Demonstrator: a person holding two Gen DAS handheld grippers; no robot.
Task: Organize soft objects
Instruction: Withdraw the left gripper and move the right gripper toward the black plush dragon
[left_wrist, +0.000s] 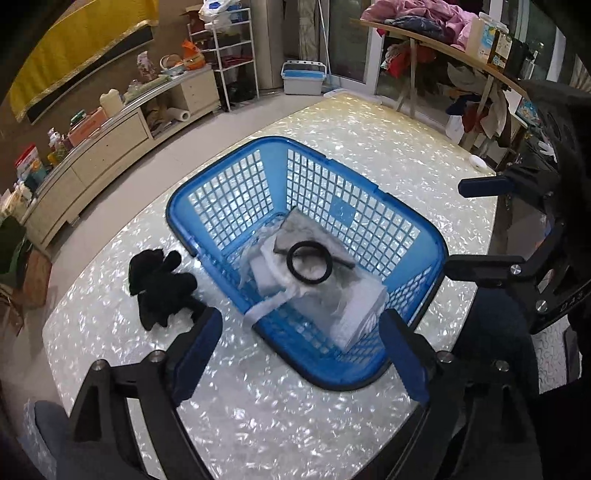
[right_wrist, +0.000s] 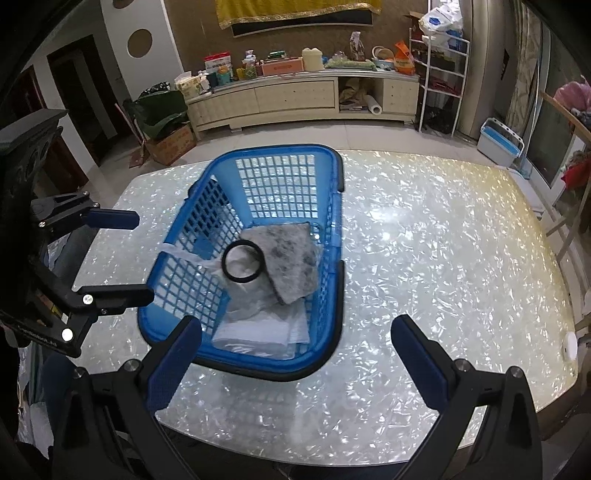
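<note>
A blue plastic basket (left_wrist: 177, 206) (right_wrist: 334, 273) stands on the shiny table. In it lie a grey cloth (left_wrist: 295, 230) (right_wrist: 291, 254), a black ring (left_wrist: 309, 263) (right_wrist: 243, 260) on top, and white folded cloths (left_wrist: 358, 314) (right_wrist: 258, 332). A black soft item (left_wrist: 162, 284) lies on the table, left of the basket in the left wrist view. My left gripper (left_wrist: 299, 328) (right_wrist: 142, 256) hovers open over the basket's near end, holding nothing. My right gripper (right_wrist: 297, 325) (left_wrist: 465, 225) is open too, empty, above the basket's other side.
The pearly table (right_wrist: 443, 258) extends wide to the right of the basket, with a small white round object (right_wrist: 570, 345) at its edge. Beyond stand a low cabinet (right_wrist: 295, 96), a white wire rack (right_wrist: 443, 74), a blue-white bin (left_wrist: 303, 77) and a wooden bench with clothes (left_wrist: 424, 22).
</note>
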